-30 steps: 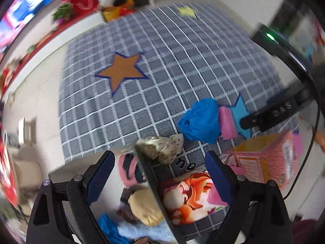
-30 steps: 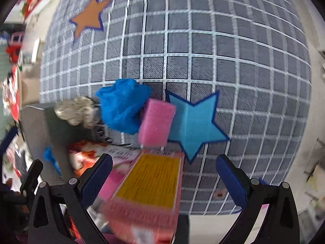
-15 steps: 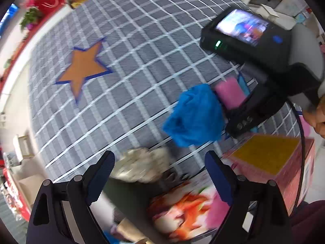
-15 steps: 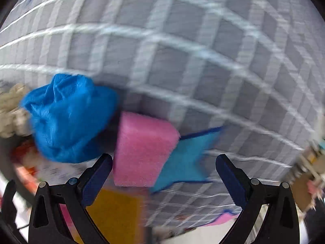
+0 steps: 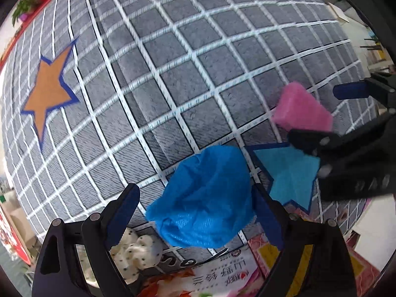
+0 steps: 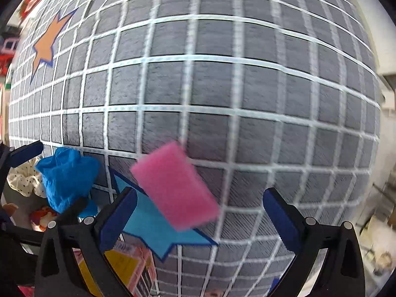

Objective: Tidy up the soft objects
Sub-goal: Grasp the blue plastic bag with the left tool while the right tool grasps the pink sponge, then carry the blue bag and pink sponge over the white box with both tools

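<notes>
Both grippers have dropped closer to the rug since a second ago; the soft things now fill more of each view. Pink sponge lies on the checked rug, overlapping one arm of the light-blue star patch near the rug's near edge. Crumpled blue cloth sits just left of that star, at the same edge. Cream dotted fabric is bunched beside the cloth, on the dark box edge below it.

Right gripper hovers over the sponge, fingers spread wide, sponge between and ahead of the blue pads, not touched. Left gripper is spread wide too, with the blue cloth between its pads; whether they touch it cannot be told. In the left view the right gripper comes in from the right side, one blue pad beyond the sponge.

Printed carton with red and orange artwork lies below the cloth at the rug's near edge; a pink and yellow box sits next to it. Orange star patch is far off toward the rug's left side. Pale floor shows past the rug's right edge, red clutter along the far left.
</notes>
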A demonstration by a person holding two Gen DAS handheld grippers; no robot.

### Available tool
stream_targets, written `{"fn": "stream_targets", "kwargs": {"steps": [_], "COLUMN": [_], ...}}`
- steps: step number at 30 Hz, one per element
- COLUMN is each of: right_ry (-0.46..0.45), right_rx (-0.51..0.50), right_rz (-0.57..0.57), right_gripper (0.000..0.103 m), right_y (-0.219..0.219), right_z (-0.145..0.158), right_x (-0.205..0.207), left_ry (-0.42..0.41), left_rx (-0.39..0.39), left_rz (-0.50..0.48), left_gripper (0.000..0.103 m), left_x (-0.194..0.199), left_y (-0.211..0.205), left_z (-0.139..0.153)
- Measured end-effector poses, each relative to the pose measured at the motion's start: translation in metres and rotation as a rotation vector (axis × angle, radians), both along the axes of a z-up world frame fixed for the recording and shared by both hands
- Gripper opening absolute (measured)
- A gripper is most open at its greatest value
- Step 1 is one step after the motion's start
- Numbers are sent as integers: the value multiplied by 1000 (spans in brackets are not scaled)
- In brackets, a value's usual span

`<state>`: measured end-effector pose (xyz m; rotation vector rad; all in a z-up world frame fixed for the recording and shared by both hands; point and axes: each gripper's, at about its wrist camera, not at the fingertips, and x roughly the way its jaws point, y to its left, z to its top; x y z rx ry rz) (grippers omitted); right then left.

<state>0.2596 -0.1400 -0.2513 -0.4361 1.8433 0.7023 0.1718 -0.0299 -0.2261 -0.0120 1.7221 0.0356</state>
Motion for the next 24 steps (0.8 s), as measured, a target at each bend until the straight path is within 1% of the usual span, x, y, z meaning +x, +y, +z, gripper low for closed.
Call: {"fn": "stream_targets", "kwargs": {"steps": [1,2,3,4,5,7,8,11,15,16,18,19,20,21,22,23,24], "right_ry": [-14,-24,-32,-66,-75,-80,-80,-76,-81,-85,-102,-118,-135,-137,-119,-113,-123], "right_rx": [-15,-24,-29,-29,-21,-17,-16,-19,-9,-11,-1,5,6,12,29,37,40], "right_rz": [33,50,63,78,77,73,77,82,72,64,65,72,81,85,67,47,25], "right_gripper": [102,102,103,103,103,103,103,103,103,99,82,61,48,48,48,48,48], "right_y": [6,15,17,19,24,28,29,25,21,19,10,8,7,5,0,-4,-10], "right_z": [-5,-3,-8,-7,-6,-4,-4,-5,-5,-4,-2,5,11,14,16,19,24], "right_x": [-5,-9,-11,-13,-18,-19,-23,-29,-35,-37,-26,-26,-27,-26,-24,-22,-19], "left_ry": [9,16,23,32,35,34,33,32,50,46,11,-4,-20,-29,-31,-40,-80], "left_rx": [3,7,11,15,22,31,24,24,22,20,24,25,26,26,8,-4,1], "left_rz": [11,21,27,37,44,52,63,86,86,92,97,95,89,79,75,88,105], "left_gripper": [92,92,92,92,97,103,103,103,103,100,90,76,54,39,27,27,27], "left_x": [-1,-1,-1,-1,-2,-3,-8,-15,-6,-3,-2,4,3,2,3,3,2], "left_y": [1,2,2,3,4,6,0,1,7,8,9,8,7,3,3,2,4], "left_z": [-5,-10,-14,-20,-23,-28,-31,-31,-32,-31,-22,-18,-11,-3,1,5,15]}}
